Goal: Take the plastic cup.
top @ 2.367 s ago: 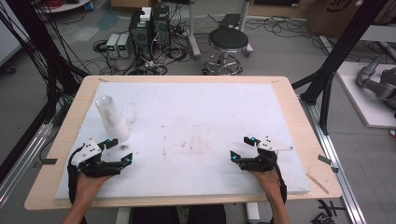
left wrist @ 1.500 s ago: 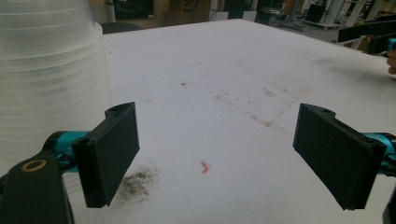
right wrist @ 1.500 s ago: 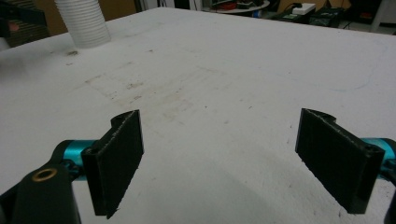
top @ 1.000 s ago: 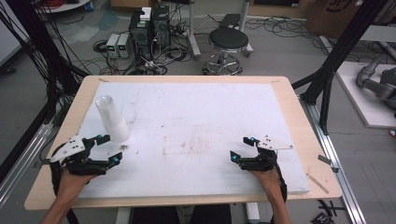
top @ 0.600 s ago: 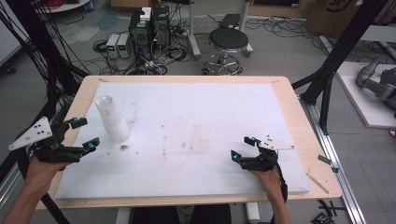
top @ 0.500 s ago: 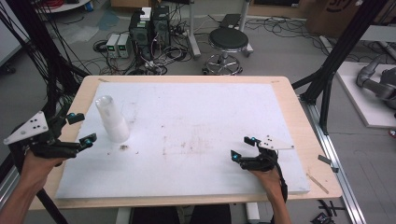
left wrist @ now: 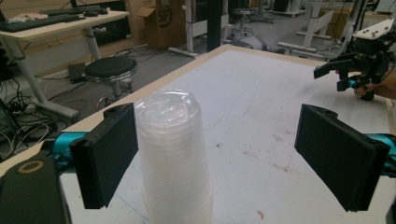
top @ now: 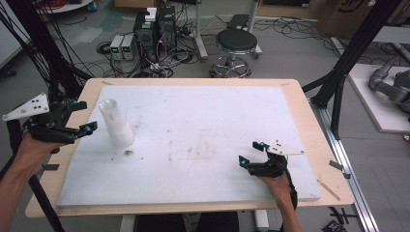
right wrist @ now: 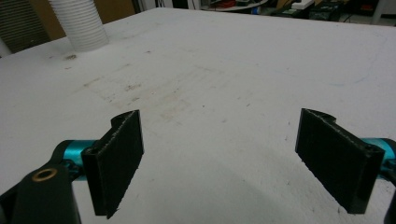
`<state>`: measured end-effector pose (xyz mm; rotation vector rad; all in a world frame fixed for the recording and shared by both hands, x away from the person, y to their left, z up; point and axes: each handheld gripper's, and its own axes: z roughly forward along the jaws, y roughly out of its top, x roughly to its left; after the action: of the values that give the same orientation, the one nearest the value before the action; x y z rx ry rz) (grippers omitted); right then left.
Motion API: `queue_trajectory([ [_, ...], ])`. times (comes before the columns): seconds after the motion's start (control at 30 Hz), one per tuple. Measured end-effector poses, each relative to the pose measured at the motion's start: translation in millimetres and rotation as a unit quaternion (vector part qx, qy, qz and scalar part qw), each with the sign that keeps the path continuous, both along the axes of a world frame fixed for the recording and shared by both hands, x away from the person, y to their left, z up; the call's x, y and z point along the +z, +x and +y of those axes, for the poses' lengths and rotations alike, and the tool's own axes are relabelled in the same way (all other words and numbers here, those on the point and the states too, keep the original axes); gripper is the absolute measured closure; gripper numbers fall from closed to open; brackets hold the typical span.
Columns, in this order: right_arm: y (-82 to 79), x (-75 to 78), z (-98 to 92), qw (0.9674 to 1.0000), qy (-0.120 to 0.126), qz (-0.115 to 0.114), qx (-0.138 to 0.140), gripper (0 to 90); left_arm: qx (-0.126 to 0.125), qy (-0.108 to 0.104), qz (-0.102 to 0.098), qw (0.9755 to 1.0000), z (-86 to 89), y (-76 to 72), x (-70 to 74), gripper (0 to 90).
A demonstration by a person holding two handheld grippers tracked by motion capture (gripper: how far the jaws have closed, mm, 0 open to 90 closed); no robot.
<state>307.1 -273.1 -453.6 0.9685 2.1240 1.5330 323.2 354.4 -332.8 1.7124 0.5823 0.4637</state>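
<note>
Left hand-held gripper (top: pixel 82 117): jaws wide, empty; since earlier, risen off bench (top: pixel 203 84), now beside cup stack (top: pixel 116 123), likely lining up grasp. Right hand-held gripper (top: pixel 251 153): wide, empty, unmoved.

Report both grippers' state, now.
Left gripper: open, holding nothing, cup stack just ahead.
Right gripper: open, holding nothing.

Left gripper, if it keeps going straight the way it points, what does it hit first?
Most likely the cup stack: it stands upright just ahead of the open left gripper, nearer one jaw. Depth is unclear, so it may brush that jaw.
</note>
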Motion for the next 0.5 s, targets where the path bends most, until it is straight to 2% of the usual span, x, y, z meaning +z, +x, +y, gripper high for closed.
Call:
queue_trajectory([
  [0.23, -0.1, 0.1, 0.9, 1.0000, -0.005, -0.001, 0.002, 14.9, -0.026, 0.015, 0.019, 0.9994, -2.4, 19.6, 8.9, 13.4],
  [0.33, 0.0, 0.1, 1.0, 1.0000, -0.005, -0.002, 0.002, 14.9, -0.035, 0.018, 0.020, 0.9990, -4.6, 28.2, 14.6, 13.3],
  [0.5, 0.0, 0.1, 1.2, 1.0000, -0.006, -0.002, 0.002, 14.9, -0.042, 0.041, 0.040, 0.9975, -8.9, 42.9, 18.0, 13.3],
])
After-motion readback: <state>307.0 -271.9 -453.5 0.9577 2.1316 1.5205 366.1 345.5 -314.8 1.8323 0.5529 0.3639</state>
